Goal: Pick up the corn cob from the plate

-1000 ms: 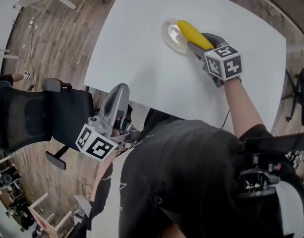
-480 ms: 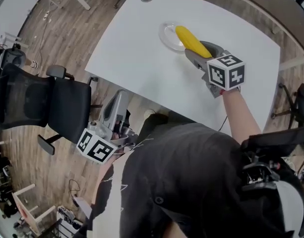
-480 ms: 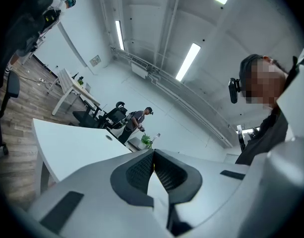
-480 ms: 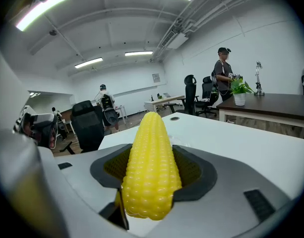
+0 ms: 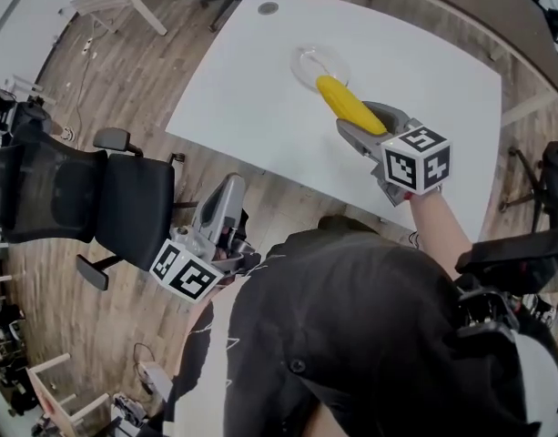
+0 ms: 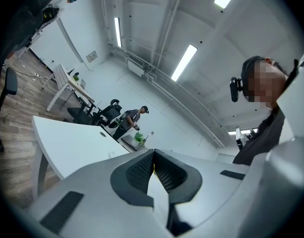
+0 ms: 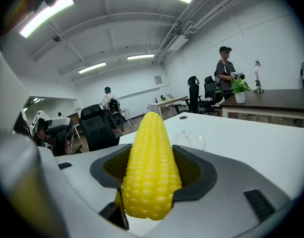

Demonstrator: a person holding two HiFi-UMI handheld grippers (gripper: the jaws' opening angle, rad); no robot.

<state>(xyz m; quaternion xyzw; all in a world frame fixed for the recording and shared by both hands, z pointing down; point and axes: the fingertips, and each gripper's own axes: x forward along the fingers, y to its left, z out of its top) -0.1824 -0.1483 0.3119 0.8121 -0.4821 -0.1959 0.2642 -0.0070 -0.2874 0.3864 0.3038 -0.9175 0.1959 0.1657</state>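
Note:
A yellow corn cob [image 5: 348,105] [image 7: 151,166] is clamped between the jaws of my right gripper [image 5: 362,124] [image 7: 151,182], lifted clear of the table. Its tip points toward the clear glass plate [image 5: 308,66] [image 7: 191,139], which lies bare on the white table [image 5: 260,89] beyond it. My left gripper [image 5: 222,205] [image 6: 152,170] hangs below the table's near edge, over the wooden floor, with its jaws pressed together and nothing between them.
A black office chair [image 5: 87,198] stands at the table's left near the left gripper. A round cable port [image 5: 268,9] is set in the table's far corner. People stand by desks in the background [image 7: 225,78].
The right gripper has lifted the corn cob off the plate and drawn it back toward me, so the plate now lies bare. The left gripper has stayed low beside the chair.

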